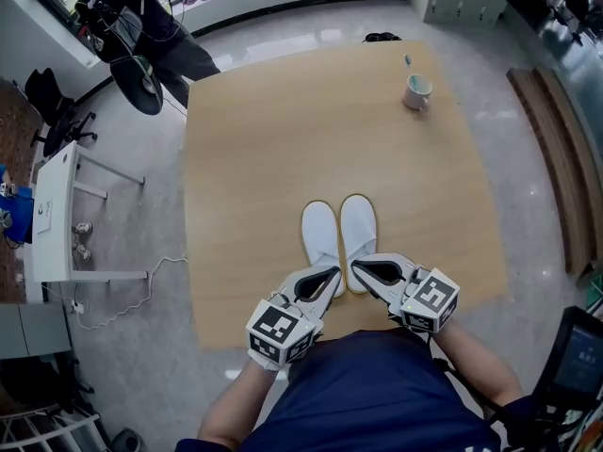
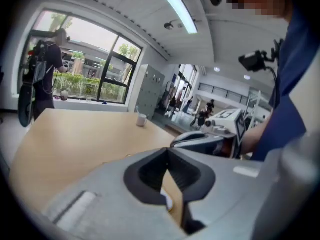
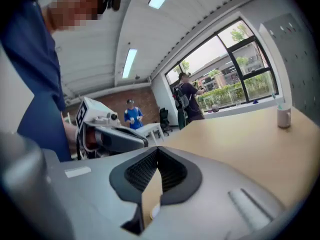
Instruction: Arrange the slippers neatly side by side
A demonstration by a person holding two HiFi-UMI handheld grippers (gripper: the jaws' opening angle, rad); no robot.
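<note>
Two white slippers lie side by side, toes away from me, near the front of the wooden table (image 1: 264, 158): the left slipper (image 1: 321, 232) and the right slipper (image 1: 359, 234). My left gripper (image 1: 336, 271) hovers at the left slipper's heel, its tips meeting with nothing between them. My right gripper (image 1: 355, 266) sits at the right slipper's heel, likewise shut and empty. In the left gripper view the jaws (image 2: 167, 150) touch at the tips, and a sliver of white slipper (image 2: 166, 200) shows below. In the right gripper view the gripper (image 3: 158, 149) is closed the same way.
A pale mug (image 1: 416, 91) stands at the table's far right. A person (image 1: 141, 17) stands beyond the far left corner. A white desk (image 1: 57, 215) is on the floor to the left. My body is close to the table's near edge.
</note>
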